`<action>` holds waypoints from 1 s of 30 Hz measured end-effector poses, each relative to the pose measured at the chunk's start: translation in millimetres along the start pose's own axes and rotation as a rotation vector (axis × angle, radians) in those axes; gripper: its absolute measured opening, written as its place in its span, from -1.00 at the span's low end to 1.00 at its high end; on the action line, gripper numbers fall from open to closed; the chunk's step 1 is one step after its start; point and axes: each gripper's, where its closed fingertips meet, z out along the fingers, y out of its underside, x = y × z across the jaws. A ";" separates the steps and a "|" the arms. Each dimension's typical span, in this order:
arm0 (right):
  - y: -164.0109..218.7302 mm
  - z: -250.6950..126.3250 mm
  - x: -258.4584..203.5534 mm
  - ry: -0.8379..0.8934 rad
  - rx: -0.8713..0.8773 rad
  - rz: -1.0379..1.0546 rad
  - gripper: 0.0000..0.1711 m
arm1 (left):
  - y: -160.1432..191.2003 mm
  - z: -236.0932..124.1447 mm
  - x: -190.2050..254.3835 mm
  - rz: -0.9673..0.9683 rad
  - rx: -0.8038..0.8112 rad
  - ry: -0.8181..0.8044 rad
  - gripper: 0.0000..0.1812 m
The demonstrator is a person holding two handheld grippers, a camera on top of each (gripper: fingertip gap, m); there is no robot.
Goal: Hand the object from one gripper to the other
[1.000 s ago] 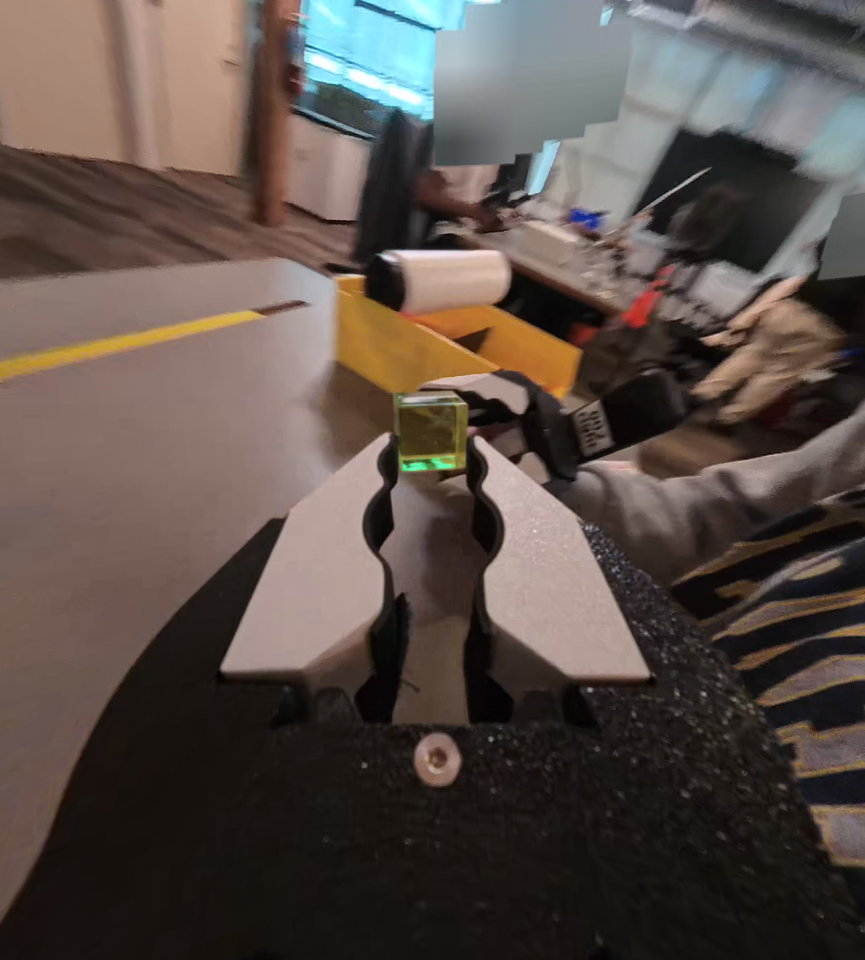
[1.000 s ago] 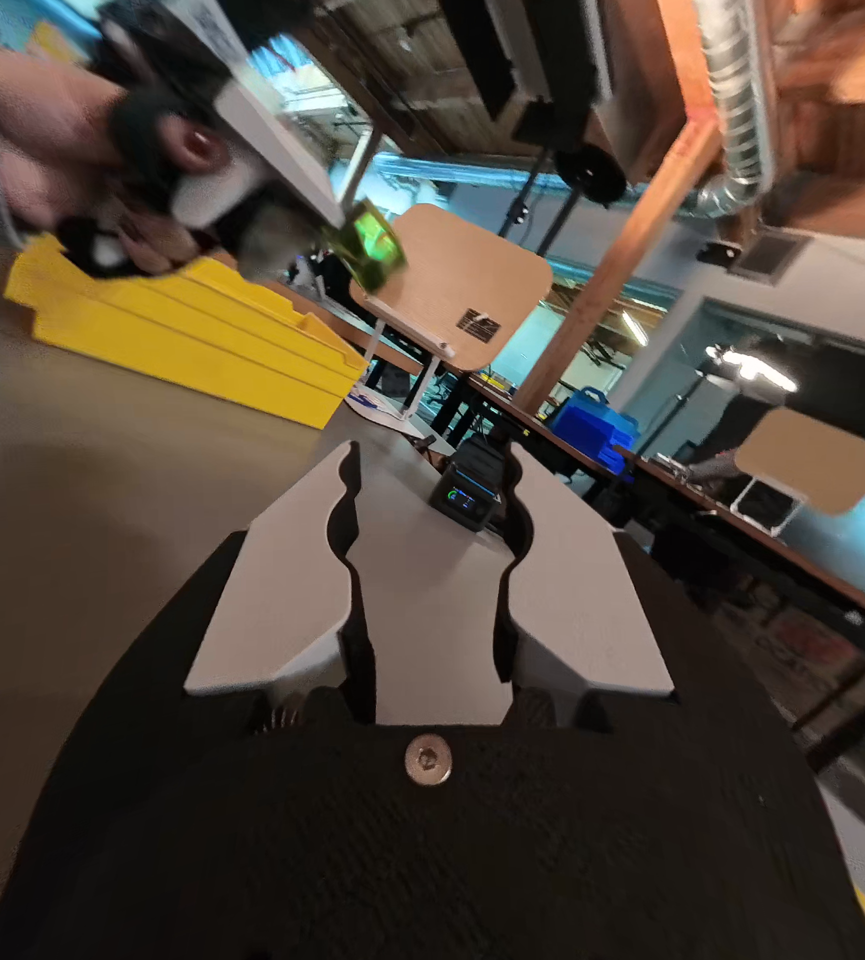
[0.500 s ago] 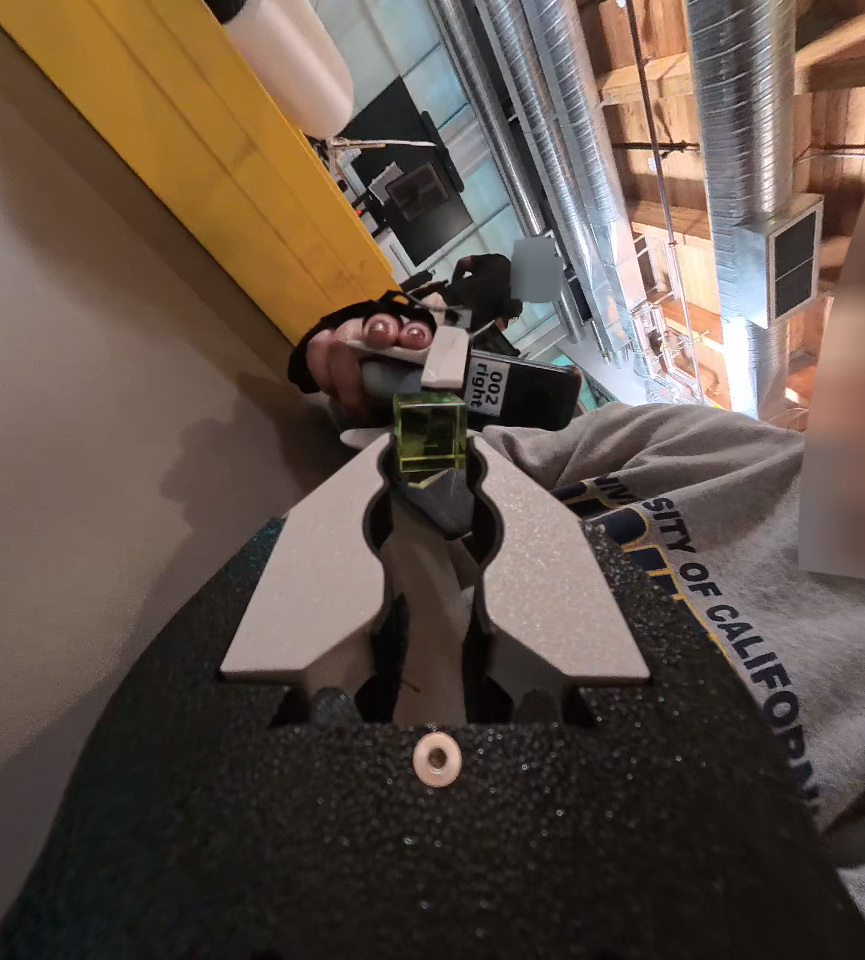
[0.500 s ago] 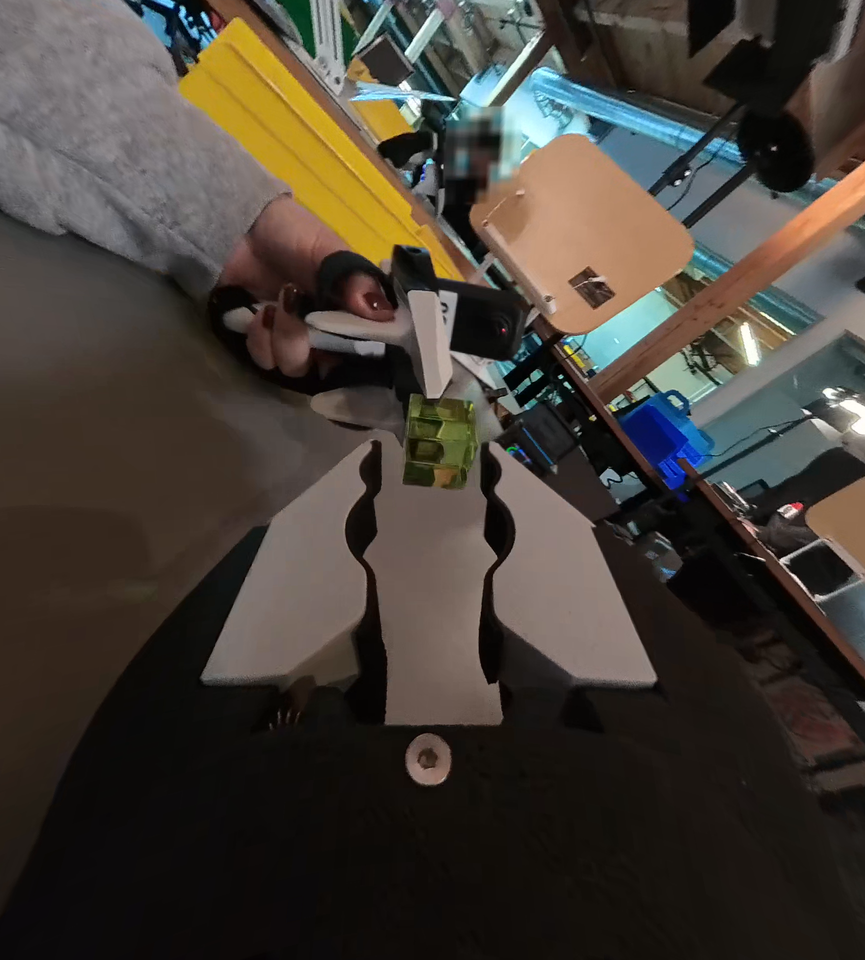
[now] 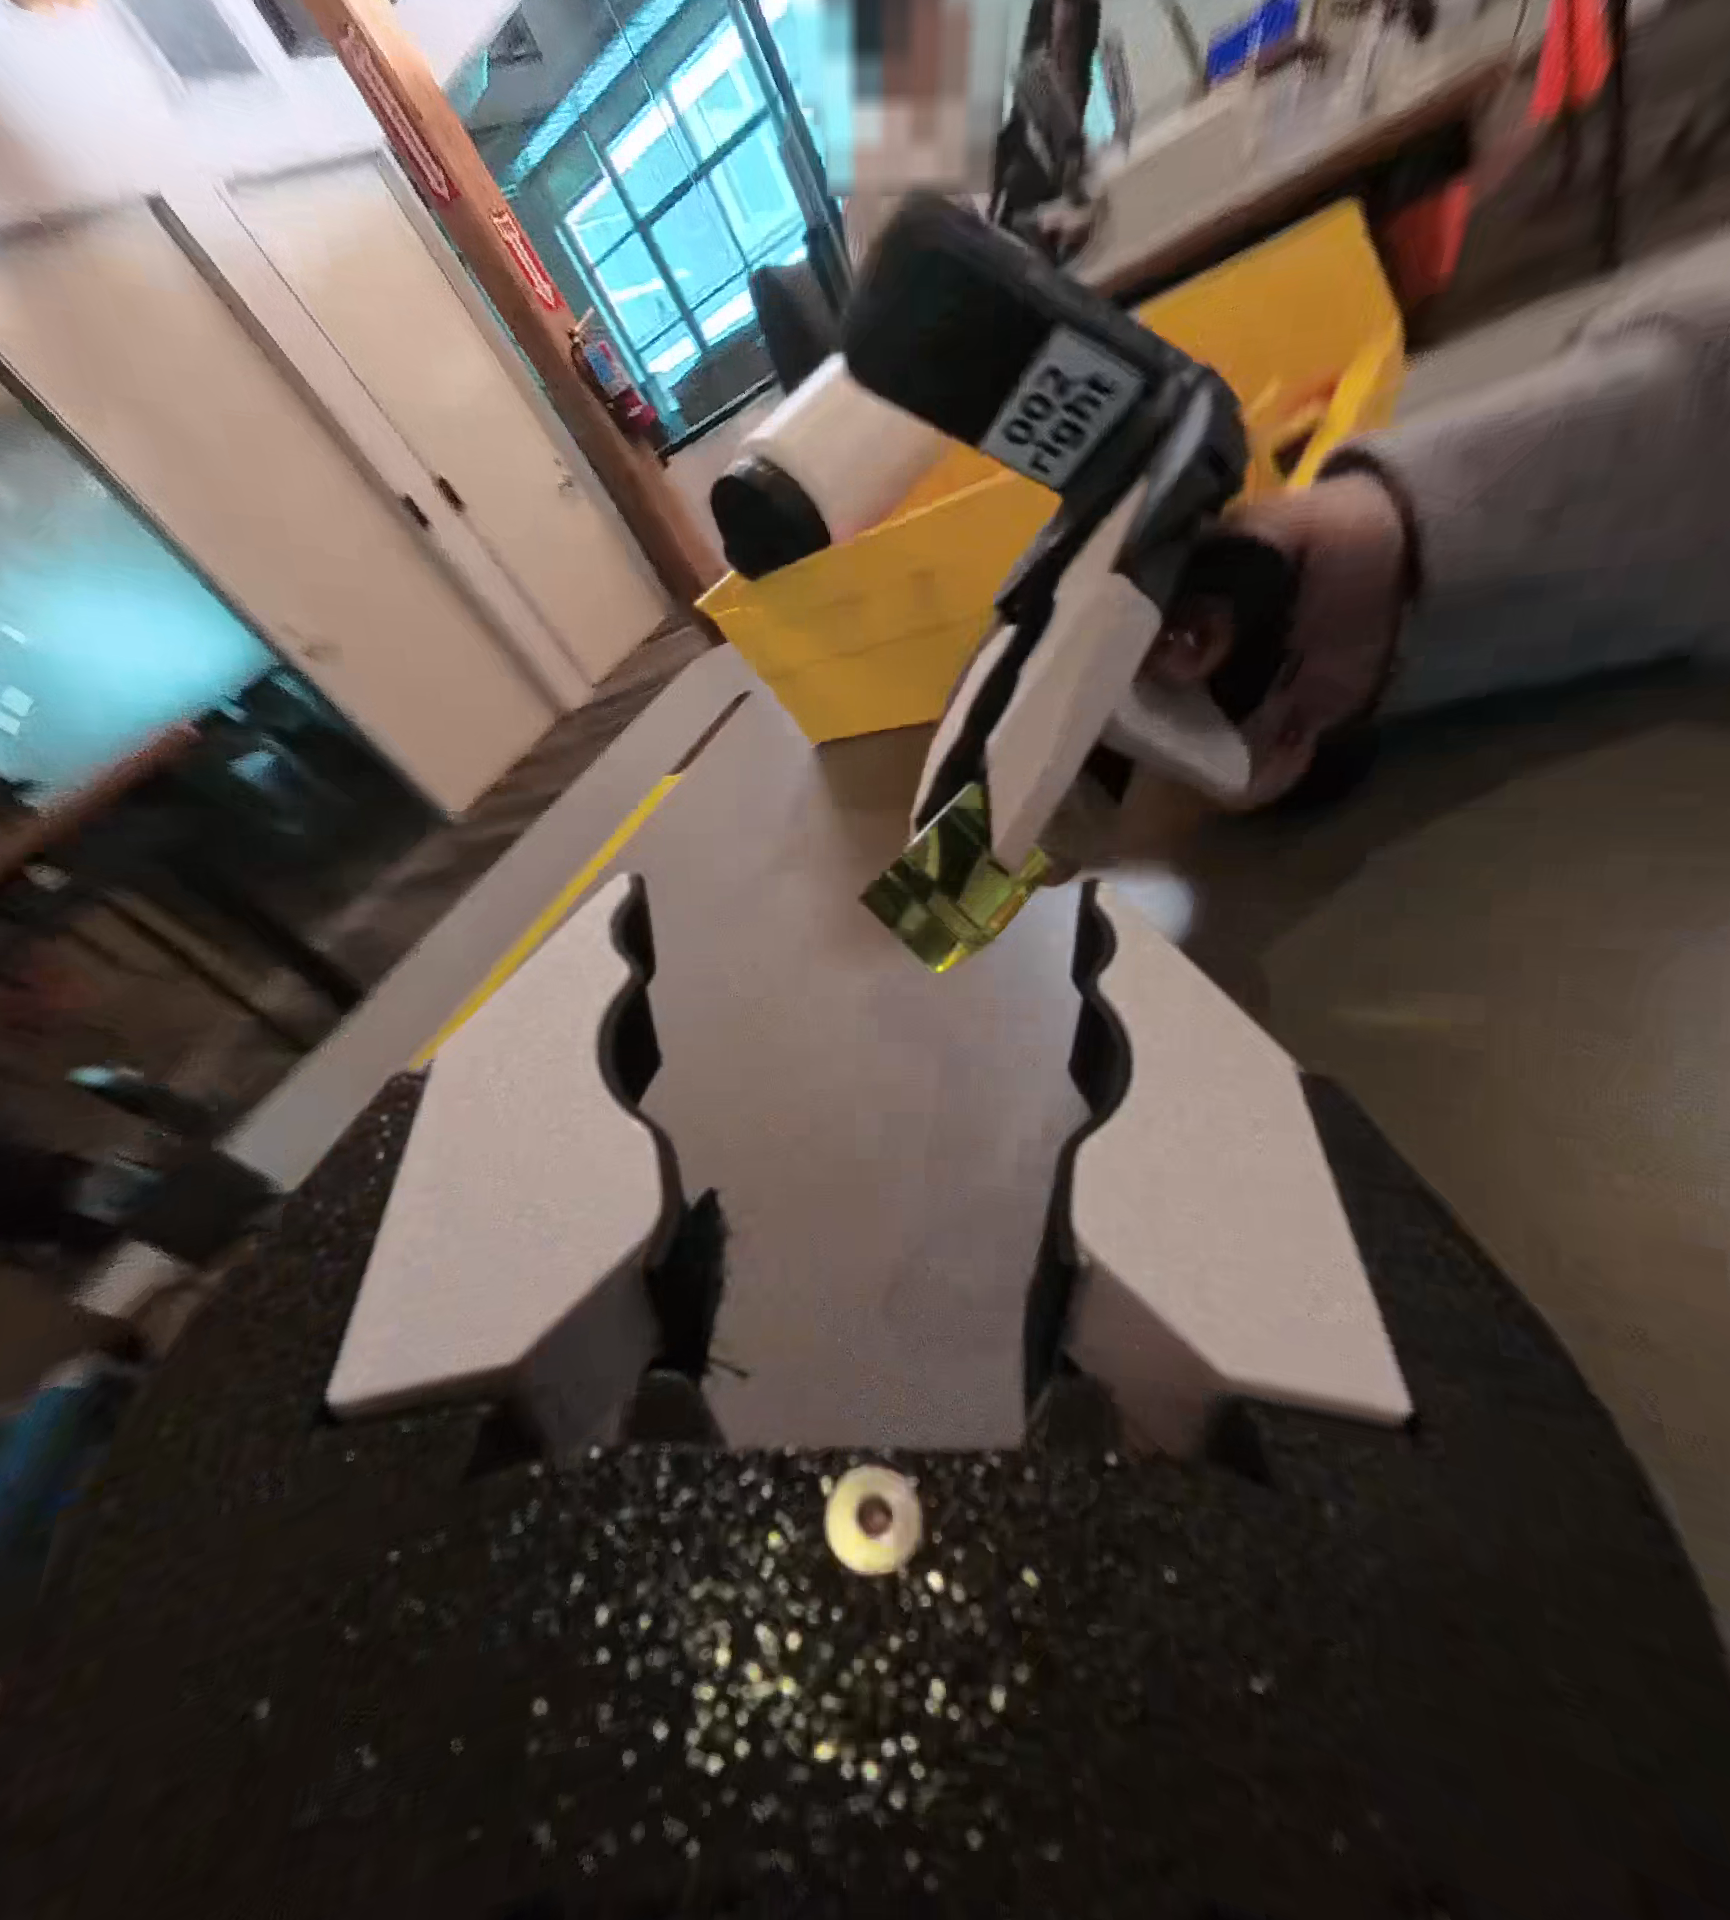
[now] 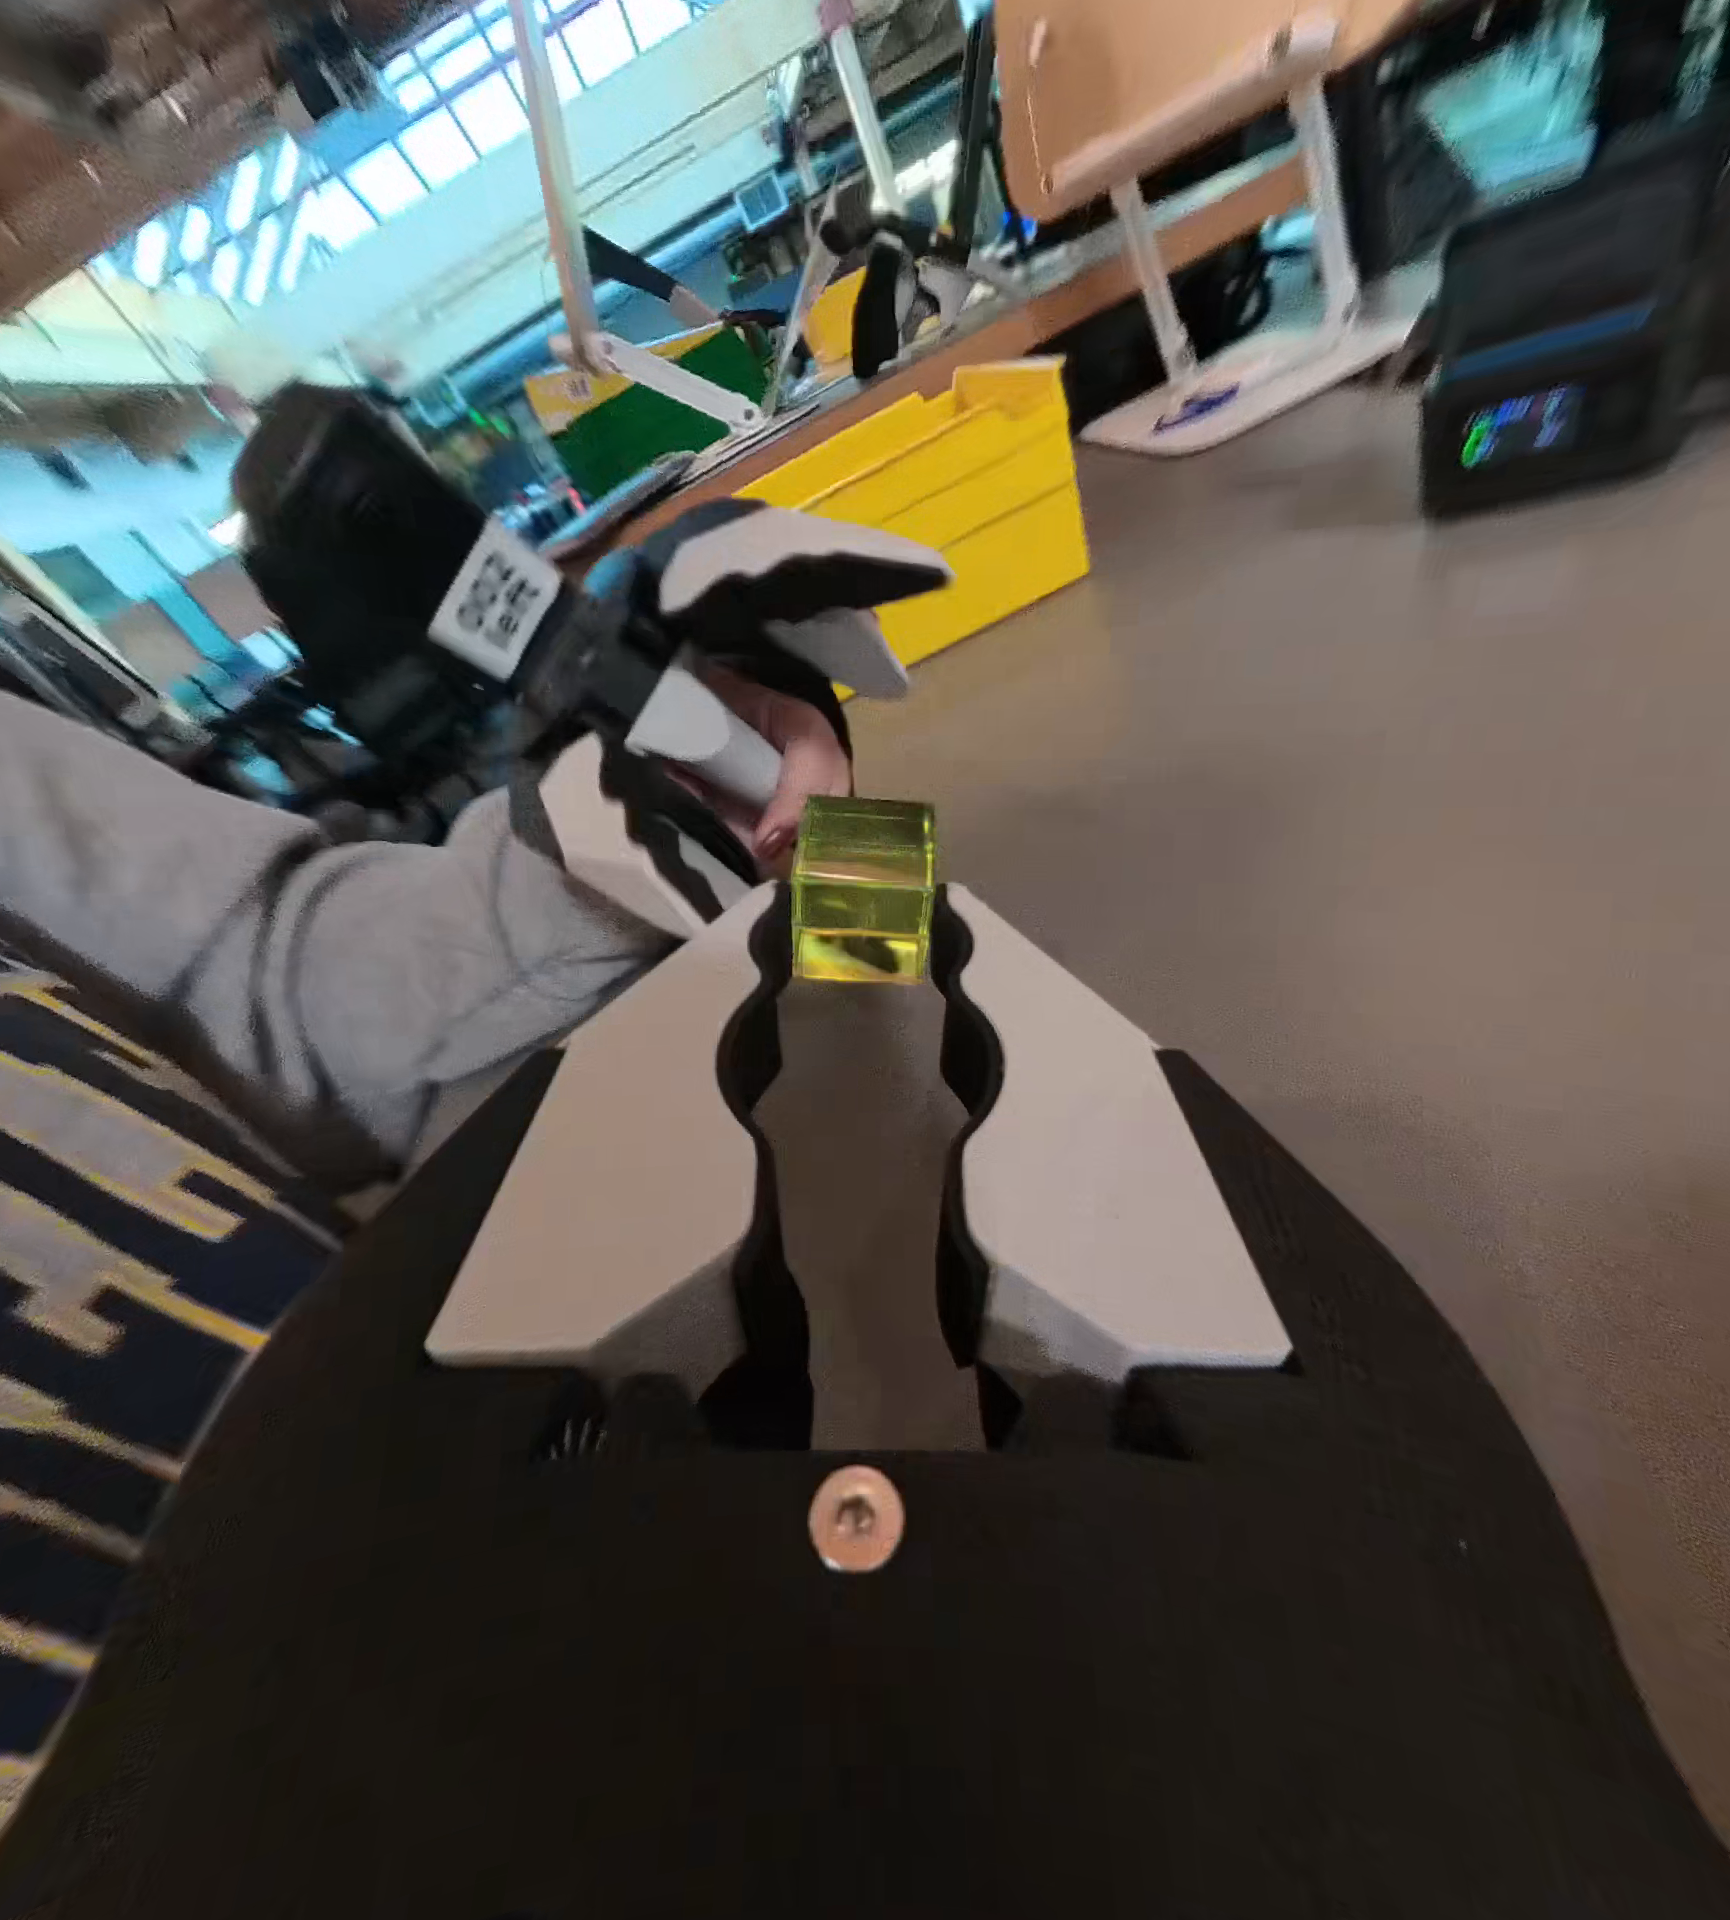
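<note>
The desk is a wide grey-brown surface, and both views look across it. A yellow line runs along its left edge in the left wrist view. A yellow bin stands at the far side of the desk, and a white roll with a black end lies on the rim of this bin. In the right wrist view the same yellow bin is seen far back, and a black device with a small lit screen stands near the far right corner of the desk.

A person in a grey sleeve holds the right gripper from the right side of the left wrist view. Its fingers are clenched on a small clear yellow-green cube, which is above the desk and does not touch it. In the right wrist view the cube sits between the tips of the two grey fingers, and each tip presses one side of it.

The left gripper has its fingers released, with a wide gap between them and nothing inside. The cube hangs just in front of this gap, nearer to the right finger, and is apart from both. In the right wrist view the left gripper is to the left of the cube, higher, with its fingers spread.
</note>
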 end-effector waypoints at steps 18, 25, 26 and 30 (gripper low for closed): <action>5.5 8.1 28.3 0.257 -0.009 0.005 -0.43 | 53.2 27.7 6.6 0.256 -0.402 -0.121 -0.71; 7.9 14.8 34.9 0.520 -0.094 -0.234 -0.46 | 60.8 25.5 -7.1 0.201 -0.478 -0.209 -0.70; 7.5 15.3 35.1 0.537 -0.096 -0.248 -0.46 | 60.3 26.2 -5.9 0.210 -0.479 -0.206 -0.71; 11.7 16.7 37.6 0.584 -0.131 -0.293 -0.56 | 58.4 29.3 -1.3 0.269 -0.490 -0.200 -0.70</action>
